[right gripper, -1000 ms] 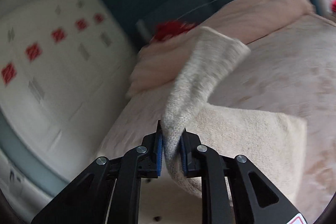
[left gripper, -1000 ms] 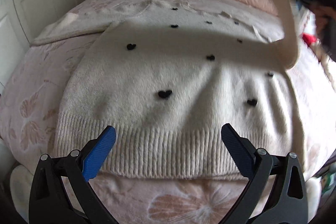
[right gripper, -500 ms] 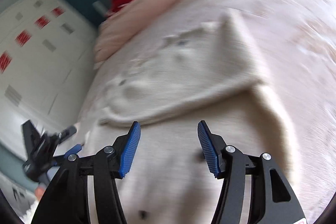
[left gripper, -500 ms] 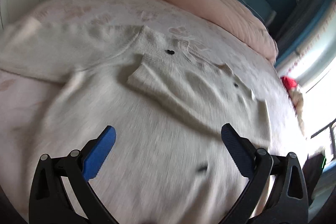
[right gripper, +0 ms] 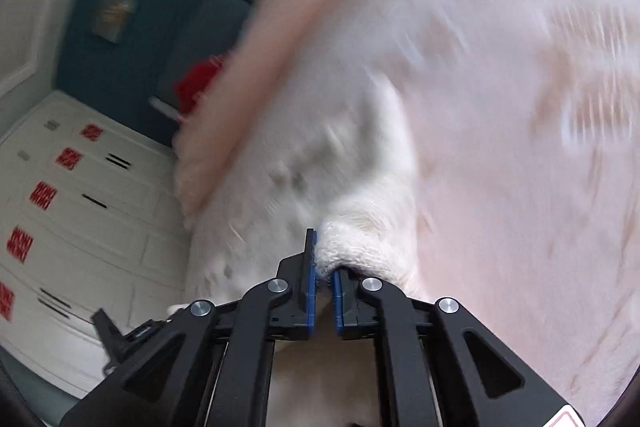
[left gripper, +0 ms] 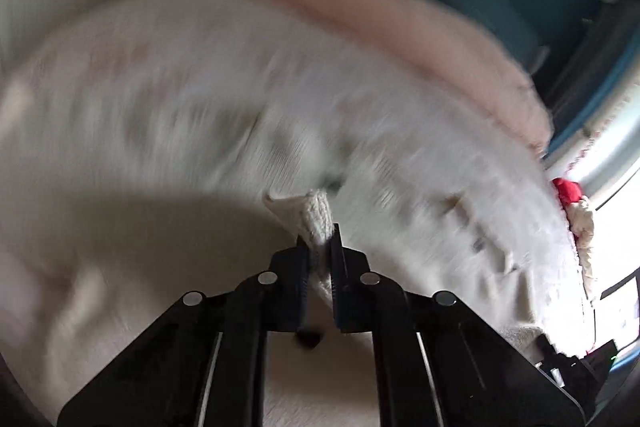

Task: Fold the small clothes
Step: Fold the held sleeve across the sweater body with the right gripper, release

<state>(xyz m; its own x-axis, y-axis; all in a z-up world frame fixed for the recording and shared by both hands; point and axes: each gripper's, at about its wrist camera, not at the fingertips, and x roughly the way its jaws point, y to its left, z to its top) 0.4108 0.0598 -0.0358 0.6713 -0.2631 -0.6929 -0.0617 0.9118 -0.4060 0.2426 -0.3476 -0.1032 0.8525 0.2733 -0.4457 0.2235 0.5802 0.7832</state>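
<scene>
A cream knit sweater (left gripper: 168, 227) with small black hearts lies on a bed; both views are blurred by motion. My left gripper (left gripper: 320, 247) is shut on a ribbed fold of the sweater (left gripper: 318, 215), which sticks up between the jaws. My right gripper (right gripper: 324, 267) is shut on another bunched edge of the sweater (right gripper: 360, 239). The sweater body hangs under both grippers. The left gripper (right gripper: 120, 331) shows at the lower left of the right wrist view.
The bed has a pale floral cover (right gripper: 520, 147) and a pink blanket (left gripper: 380, 11) rolled along its far side. White drawers with red stickers (right gripper: 60, 227) stand beside the bed. A red item (left gripper: 568, 189) lies near the bright window.
Half a second ago both grippers were open above the flat sweater. Now both have shut on sweater fabric, and both views sweep fast.
</scene>
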